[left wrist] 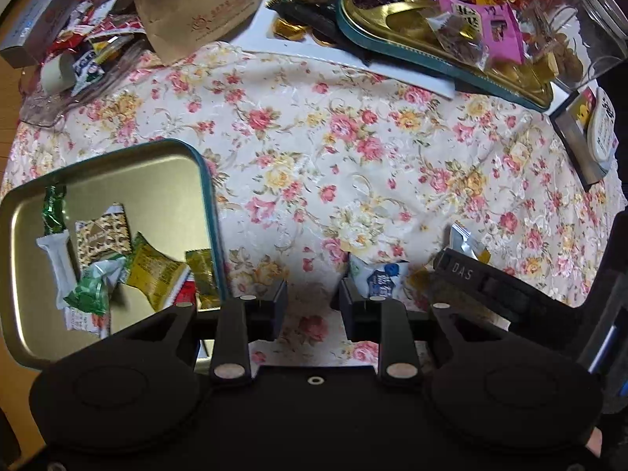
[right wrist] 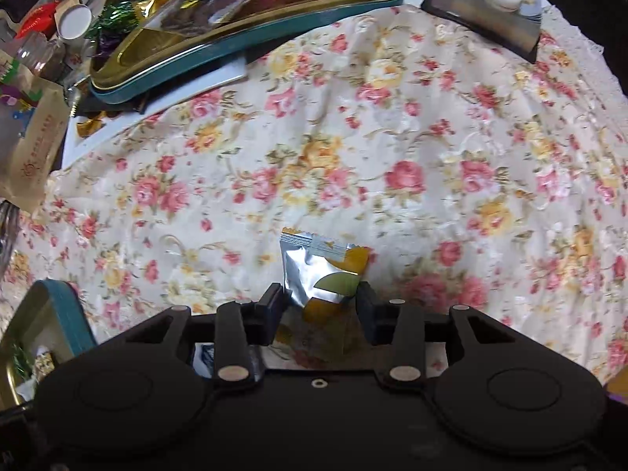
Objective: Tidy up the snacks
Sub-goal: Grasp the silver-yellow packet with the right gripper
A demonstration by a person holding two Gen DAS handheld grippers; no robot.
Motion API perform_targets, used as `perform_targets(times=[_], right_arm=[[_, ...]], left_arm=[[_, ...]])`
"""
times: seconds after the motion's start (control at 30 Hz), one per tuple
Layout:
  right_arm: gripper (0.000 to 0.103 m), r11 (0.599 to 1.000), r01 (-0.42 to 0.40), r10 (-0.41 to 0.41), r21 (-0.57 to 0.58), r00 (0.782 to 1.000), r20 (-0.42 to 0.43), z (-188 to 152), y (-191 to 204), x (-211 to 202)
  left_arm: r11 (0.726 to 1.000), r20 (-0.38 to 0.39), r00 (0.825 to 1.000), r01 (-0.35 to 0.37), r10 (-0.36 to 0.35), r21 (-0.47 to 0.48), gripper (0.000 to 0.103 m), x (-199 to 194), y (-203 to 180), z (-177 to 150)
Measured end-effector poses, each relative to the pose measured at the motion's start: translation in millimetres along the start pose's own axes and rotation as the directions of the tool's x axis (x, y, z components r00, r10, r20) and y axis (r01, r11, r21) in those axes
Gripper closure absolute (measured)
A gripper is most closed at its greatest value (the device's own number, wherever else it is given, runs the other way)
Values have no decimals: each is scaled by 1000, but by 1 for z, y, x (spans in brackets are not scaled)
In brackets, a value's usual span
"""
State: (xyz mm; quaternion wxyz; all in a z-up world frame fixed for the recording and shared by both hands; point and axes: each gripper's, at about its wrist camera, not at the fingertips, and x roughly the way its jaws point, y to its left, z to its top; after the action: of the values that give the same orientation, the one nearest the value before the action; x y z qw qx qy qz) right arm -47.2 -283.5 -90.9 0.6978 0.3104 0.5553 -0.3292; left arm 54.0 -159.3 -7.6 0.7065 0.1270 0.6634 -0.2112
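A silver and yellow snack packet [right wrist: 324, 271] lies on the floral cloth between the fingers of my right gripper [right wrist: 320, 300], which is open around its near end. It also shows in the left wrist view [left wrist: 465, 241], behind the right gripper's body. My left gripper [left wrist: 314, 294] is open and empty above the cloth. A white and blue wrapped candy [left wrist: 378, 274] lies just right of its right finger. A teal-rimmed gold tin [left wrist: 157, 165] at the left holds several wrapped snacks [left wrist: 153, 271]; its corner shows in the right wrist view [right wrist: 62, 306].
A second gold tin [left wrist: 396, 23] piled with snacks sits at the back on white board. A brown paper bag [left wrist: 196, 8] and loose wrappers lie back left. A remote on a box [left wrist: 596, 125] sits at the right edge. A glass jar [left wrist: 596, 19] stands back right.
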Motion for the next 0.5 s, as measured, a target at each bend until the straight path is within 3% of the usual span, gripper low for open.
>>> perform_targets(times=[0.23, 0.5], right_arm=[[60, 996, 53, -53, -72, 999, -3, -7, -16, -11], [60, 998, 21, -21, -64, 1000, -12, -6, -29, -21]], left_arm=[[999, 0, 1000, 1, -1, 37, 67, 10, -22, -3], [999, -38, 999, -18, 19, 42, 67, 33, -41, -5]])
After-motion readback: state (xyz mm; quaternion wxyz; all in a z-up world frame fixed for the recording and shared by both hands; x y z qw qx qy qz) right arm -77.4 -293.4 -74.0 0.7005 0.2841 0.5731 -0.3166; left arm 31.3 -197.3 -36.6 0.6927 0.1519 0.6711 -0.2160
